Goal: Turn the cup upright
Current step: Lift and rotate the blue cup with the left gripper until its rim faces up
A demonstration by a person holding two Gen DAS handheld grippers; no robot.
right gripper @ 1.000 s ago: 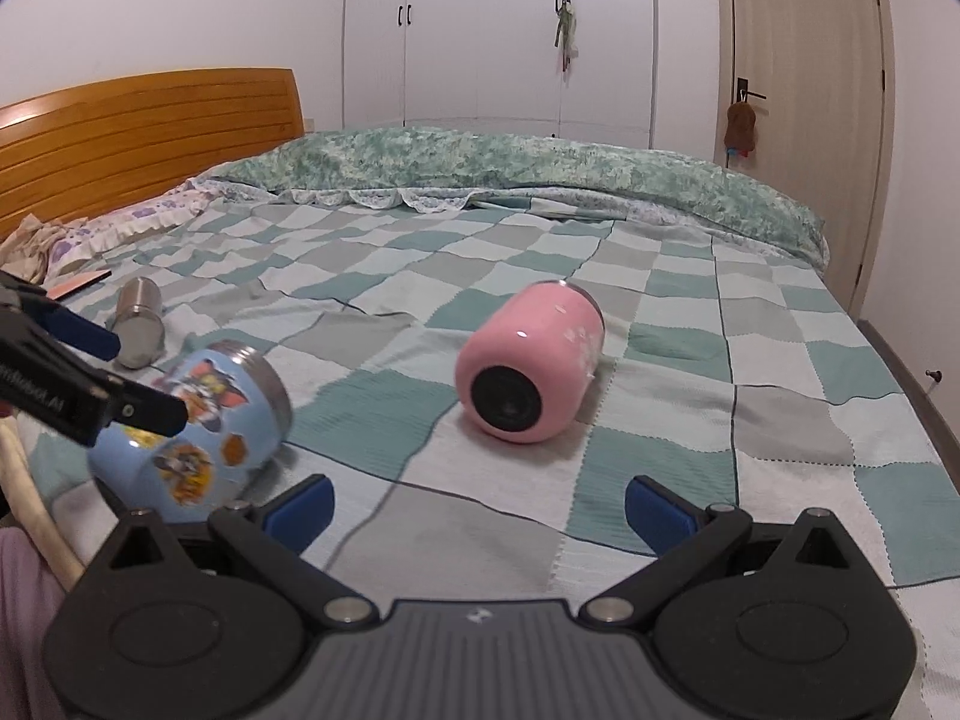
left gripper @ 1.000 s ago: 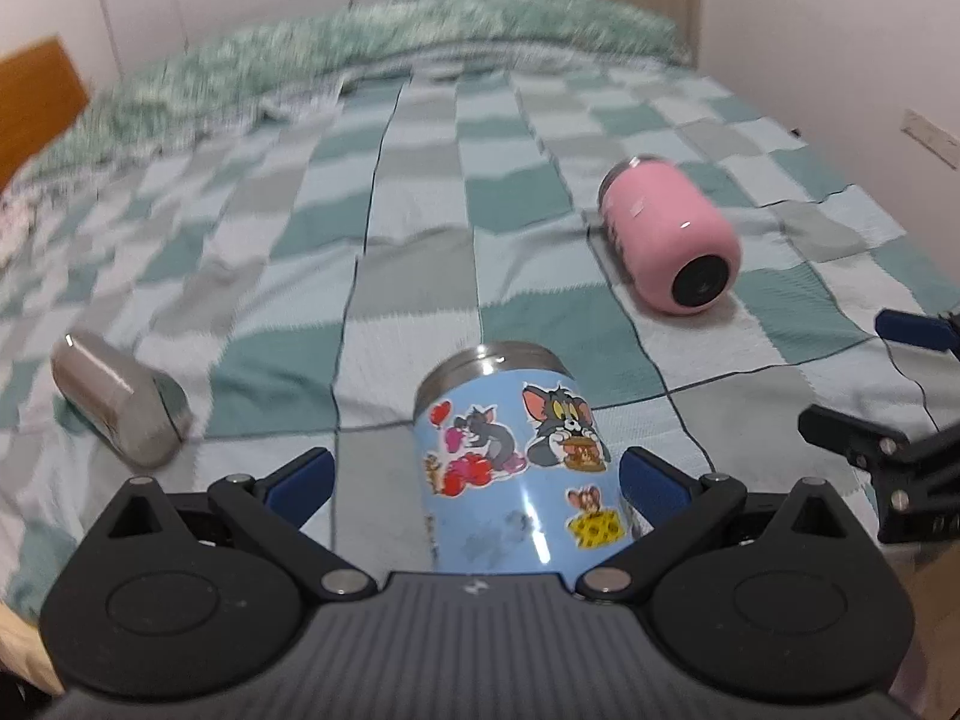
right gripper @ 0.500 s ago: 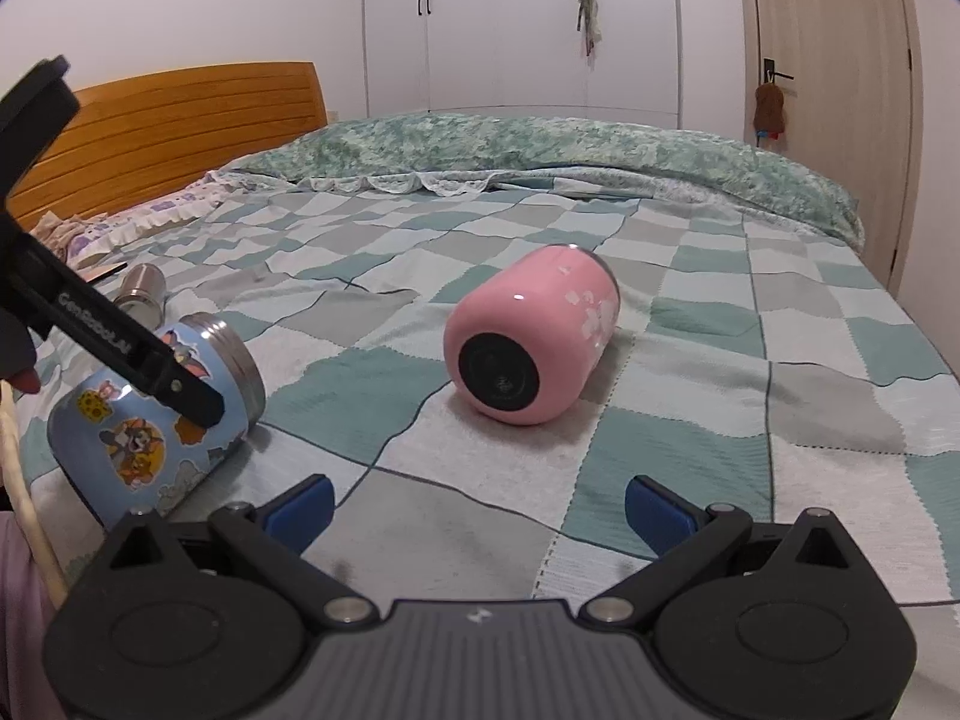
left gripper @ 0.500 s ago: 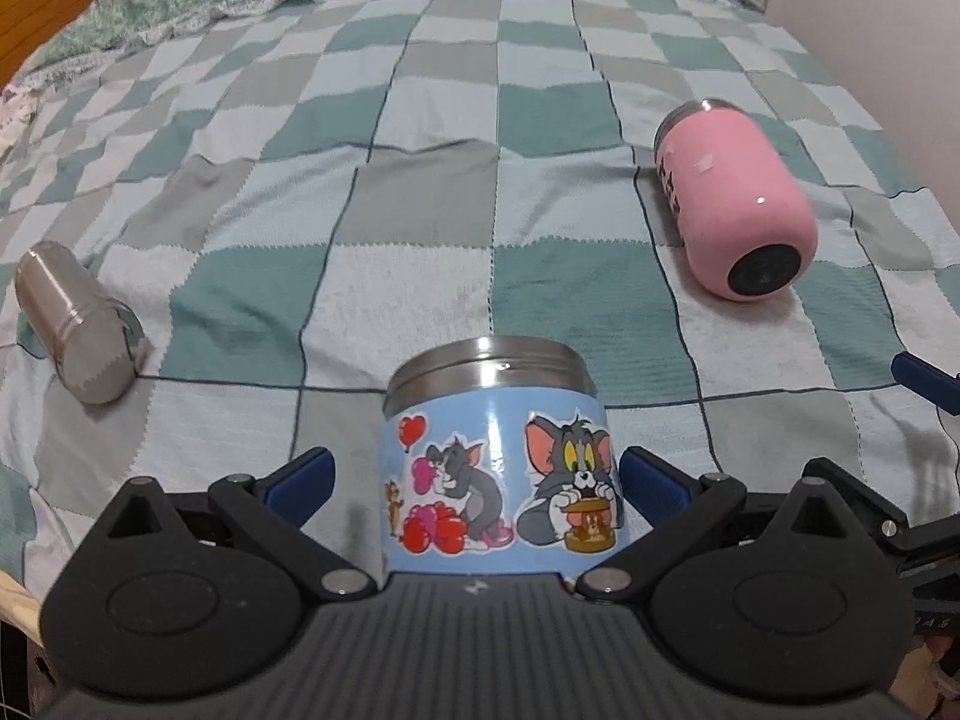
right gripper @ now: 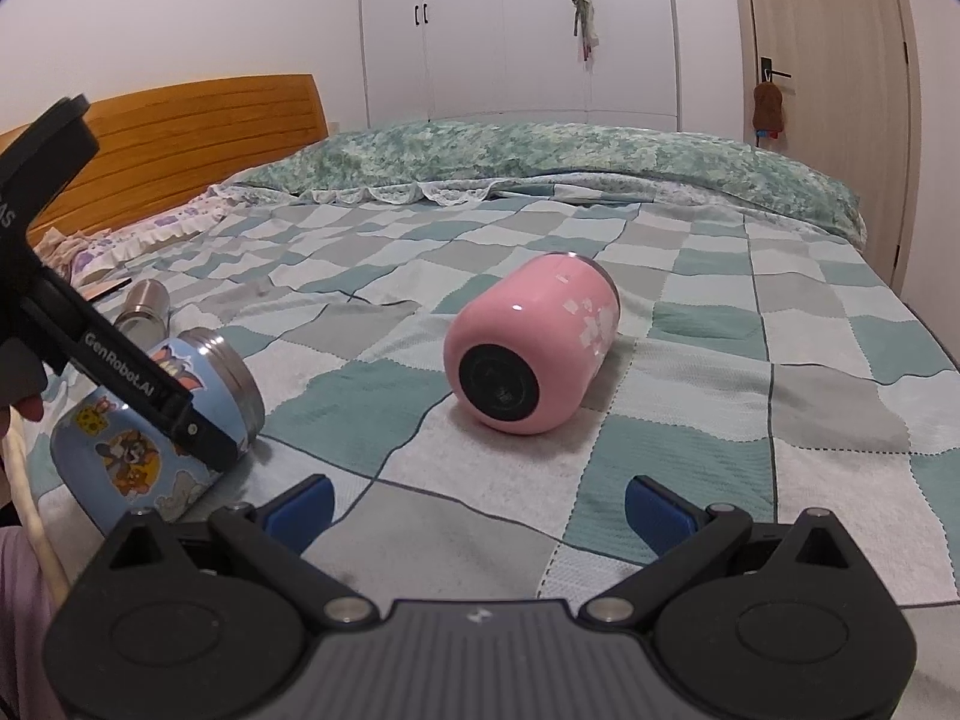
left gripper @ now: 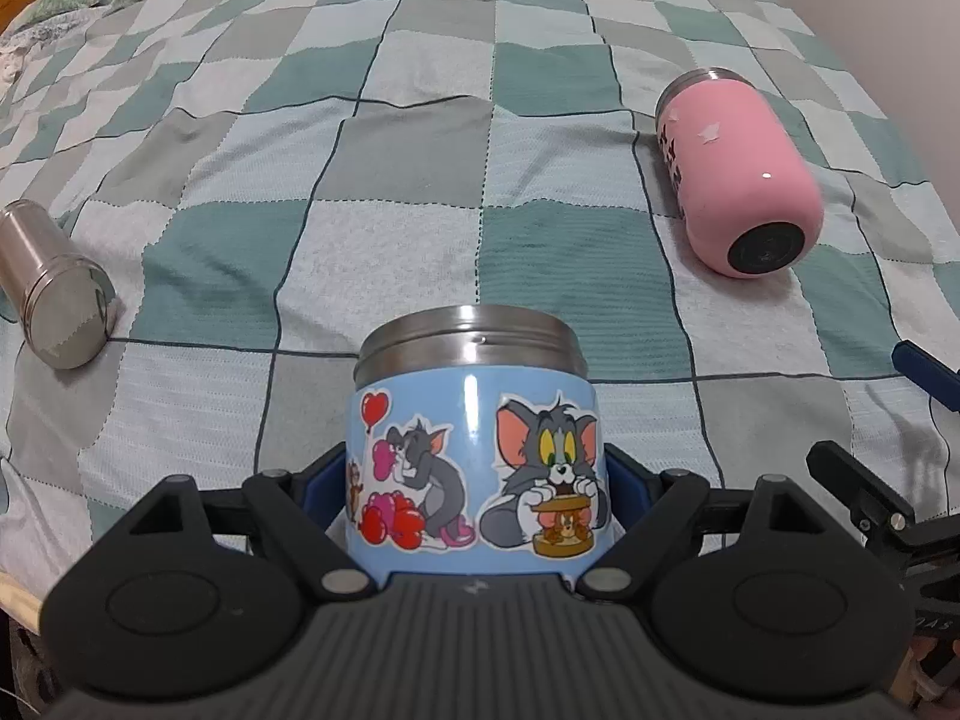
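Three cups lying on their sides on a checkered bedspread.
The left gripper is clamped on the blue cartoon cup, at the near edge, steel rim pointing away. The right gripper, fingers spread and holding nothing, faces the pink cup at centre. A steel cup lies far left.

- The base of the light blue cartoon-sticker steel cup is hidden behind the left hand-held gripper body; its mouth faces away
- The right hand-held gripper is cut off by the left wrist view's right edge
- The plain steel cylinder cup is partly hidden behind the blue cup in the right wrist view
- The pink rounded cup shows only its dark base; its opening is unseen
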